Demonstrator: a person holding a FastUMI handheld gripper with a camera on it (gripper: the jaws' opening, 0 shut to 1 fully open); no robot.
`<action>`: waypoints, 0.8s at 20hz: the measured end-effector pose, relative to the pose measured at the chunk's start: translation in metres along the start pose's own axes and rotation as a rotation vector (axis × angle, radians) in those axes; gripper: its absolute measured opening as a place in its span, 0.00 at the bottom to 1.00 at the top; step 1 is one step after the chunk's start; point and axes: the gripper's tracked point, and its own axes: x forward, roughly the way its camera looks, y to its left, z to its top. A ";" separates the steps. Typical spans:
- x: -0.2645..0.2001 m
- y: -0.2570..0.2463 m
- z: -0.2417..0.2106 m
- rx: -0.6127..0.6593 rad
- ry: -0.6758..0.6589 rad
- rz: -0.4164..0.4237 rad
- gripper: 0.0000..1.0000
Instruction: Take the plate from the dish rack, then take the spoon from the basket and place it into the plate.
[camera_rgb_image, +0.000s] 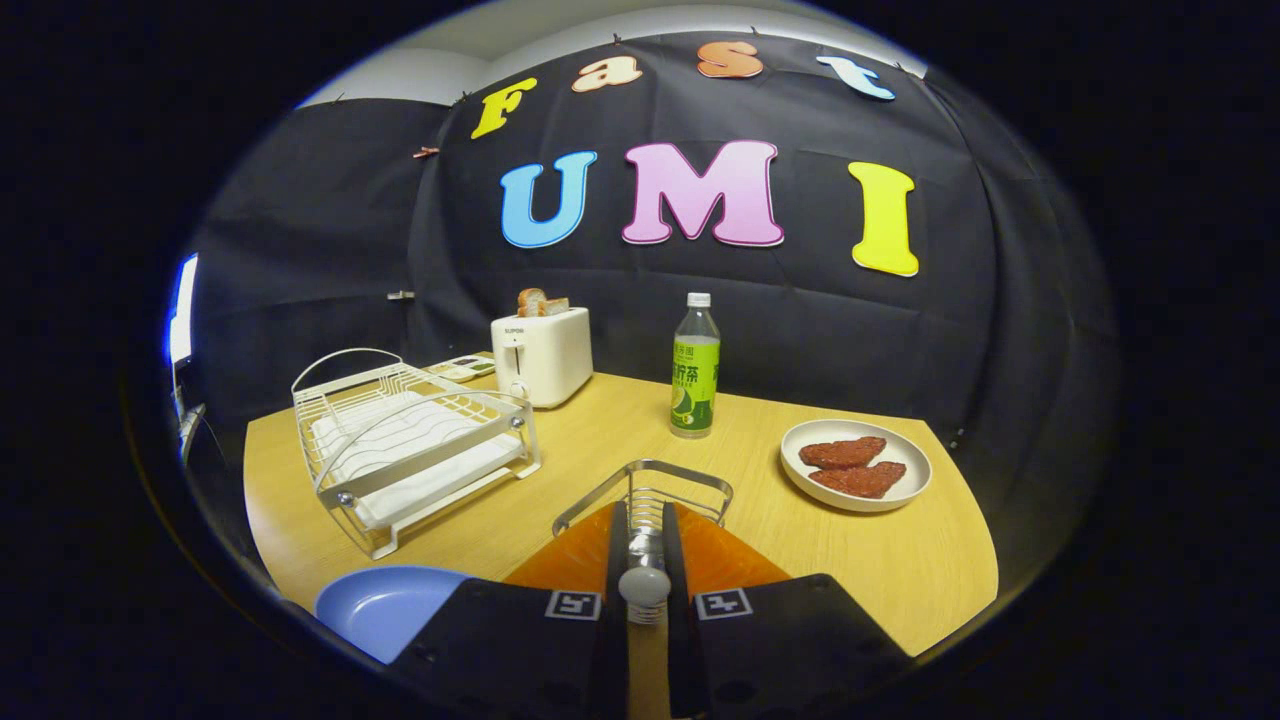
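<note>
A pale wooden tabletop (560, 480) stands before the black cloth wall. Your gripper (644, 540) has both fingers clenched on the grey-handled metal spoon (644, 583), held upright between them above the wire basket (645, 490). The round blue plate (385, 605) lies on the table just left of the fingers, below the white wire dish rack (410, 445). Beyond the fingers you see a white toaster (542, 355) with bread, a green-labelled drink bottle (695, 370), and a white dish of red slices (855, 465) on the right.
</note>
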 end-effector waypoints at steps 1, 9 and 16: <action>0.000 -0.001 0.000 -0.003 0.009 -0.003 0.19; -0.001 -0.005 0.013 0.025 0.085 0.035 0.13; -0.030 -0.006 0.055 0.011 0.070 0.050 0.13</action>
